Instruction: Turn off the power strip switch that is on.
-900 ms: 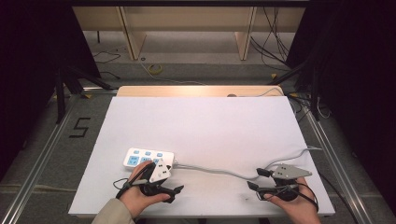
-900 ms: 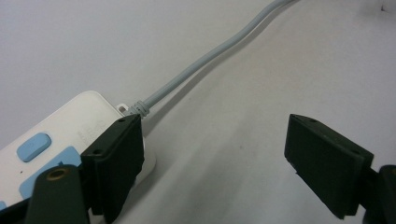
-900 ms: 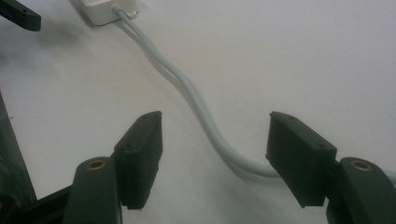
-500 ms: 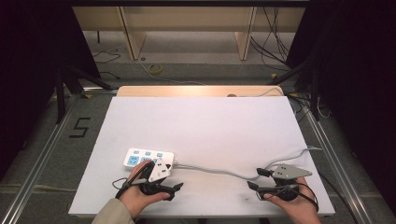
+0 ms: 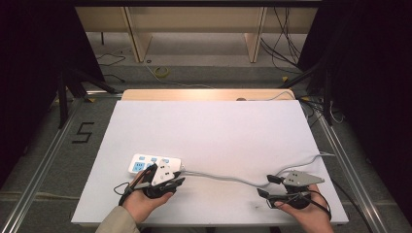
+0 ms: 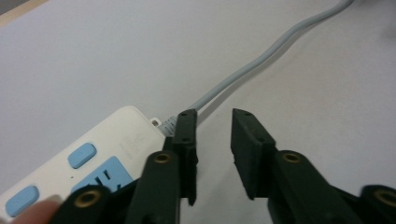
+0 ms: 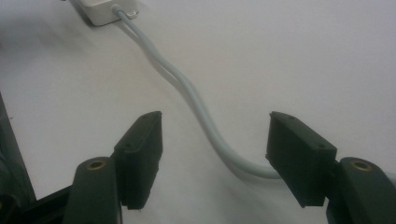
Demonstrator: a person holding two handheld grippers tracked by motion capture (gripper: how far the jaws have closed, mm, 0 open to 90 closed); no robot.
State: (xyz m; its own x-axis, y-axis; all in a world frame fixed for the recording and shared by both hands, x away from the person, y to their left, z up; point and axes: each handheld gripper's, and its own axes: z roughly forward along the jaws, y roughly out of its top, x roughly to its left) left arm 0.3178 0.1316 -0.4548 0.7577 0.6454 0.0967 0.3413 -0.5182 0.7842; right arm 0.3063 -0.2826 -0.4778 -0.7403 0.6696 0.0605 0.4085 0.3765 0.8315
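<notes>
1. High view: the strip (image 5: 154, 164) lay flat near the table's (image 5: 218, 126) front-left part, and its cord (image 5: 228, 177) ran rightward from it across the white top toward the right edge. As I judged it, your work was at its start: nothing had been lifted, coiled or gripped, so the whole handling of the cord was left.
2. High view, claws: your left gripper (image 5: 163, 177) sat at the strip's front-right corner, right by the cord's exit. Your right gripper (image 5: 272, 187) sat well to the right of the strip, at the cord's far stretch.
3. Left gripper view: the left gripper (image 6: 212, 140) had its jaws parted by a narrow gap, with only bare table between them. The left jaw stood just beside the strip's (image 6: 93, 158) end, in front of the cord's (image 6: 261, 58) collar; whether it touched the strip I could not tell. It held nothing.
4. Right gripper view: the right gripper (image 7: 215, 140) stood wide open, and the cord (image 7: 201, 112) passed between its jaws on the table, curving toward the right jaw. Neither pad pressed on it. The strip's (image 7: 100, 11) end showed far off, at the top left.
</notes>
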